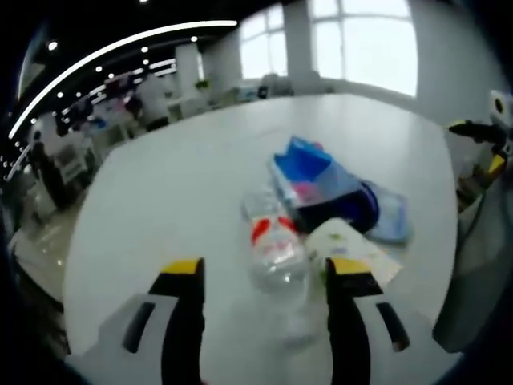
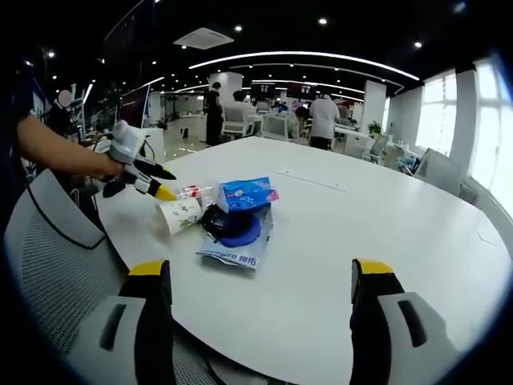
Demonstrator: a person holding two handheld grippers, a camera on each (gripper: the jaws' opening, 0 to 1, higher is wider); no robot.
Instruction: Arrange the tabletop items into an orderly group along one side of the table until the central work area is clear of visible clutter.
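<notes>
1. In the right gripper view, at the far left, we see a mesh office chair (image 2: 56, 249) pushed near the edge of the white table (image 2: 385, 233).
2. Above it the left gripper (image 2: 164, 192), held by a person's hand (image 2: 120, 148), reaches in with its yellow tips at the items. In the left gripper view the left gripper (image 1: 264, 277) has its jaws well apart, holding nothing, with the plastic bottle (image 1: 275, 241) lying between and just beyond them.
3. The bottle is clear, with a red and white label, and lies on its side.
4. Just to its right is a paper cup (image 1: 353, 249), white with a green print, also on its side and touching the group.
5. Behind them lies a blue tissue pack (image 1: 309, 172) on top of a dark round thing (image 1: 353, 208), and under both a flat blue plastic packet (image 1: 393, 220).
6. In the right gripper view the group (image 2: 236, 216) sits near the table's left edge; the smooth middle is bare.
7. The right gripper (image 2: 260, 281) is wide open and holds nothing.
</notes>
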